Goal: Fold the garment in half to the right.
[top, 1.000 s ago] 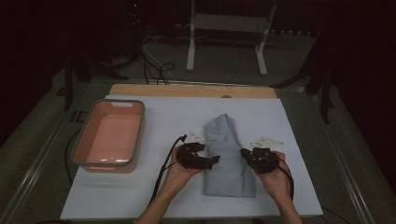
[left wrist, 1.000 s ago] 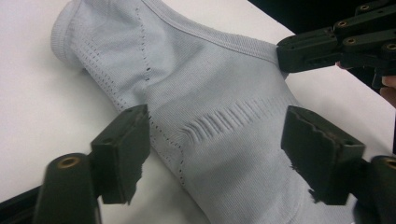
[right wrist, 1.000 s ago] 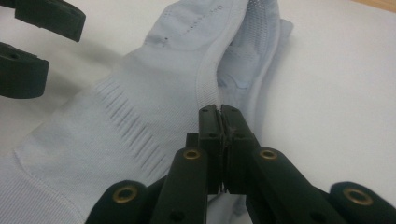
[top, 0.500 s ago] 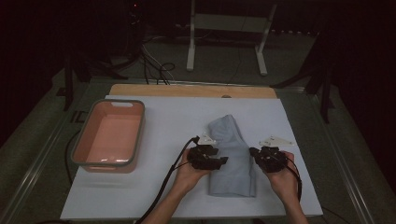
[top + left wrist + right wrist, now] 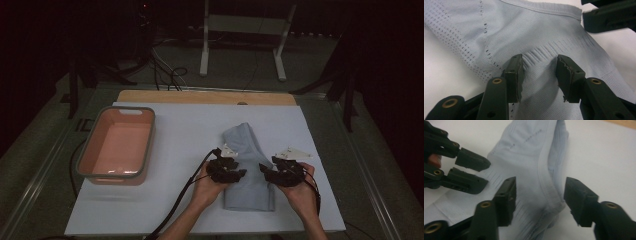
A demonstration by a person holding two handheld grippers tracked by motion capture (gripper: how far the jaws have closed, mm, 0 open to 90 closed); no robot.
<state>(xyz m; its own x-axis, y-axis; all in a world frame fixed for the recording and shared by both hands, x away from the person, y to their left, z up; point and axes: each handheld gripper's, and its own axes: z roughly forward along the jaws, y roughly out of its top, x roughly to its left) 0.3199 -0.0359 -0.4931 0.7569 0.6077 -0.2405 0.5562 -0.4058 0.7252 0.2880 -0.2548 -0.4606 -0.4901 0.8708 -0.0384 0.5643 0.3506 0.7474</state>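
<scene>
Left gripper [image 5: 540, 75]: jaws have just been closing, pads pressed into a pinched ridge of the pale blue garment [image 5: 247, 167]. Right gripper [image 5: 539, 200]: jaws have just been opening, straddling the garment's folded hem, pads apart from it. Garment lies folded toward the white surface's [image 5: 190, 135] near right edge; pink tub [image 5: 120, 145] sits by the left edge.
</scene>
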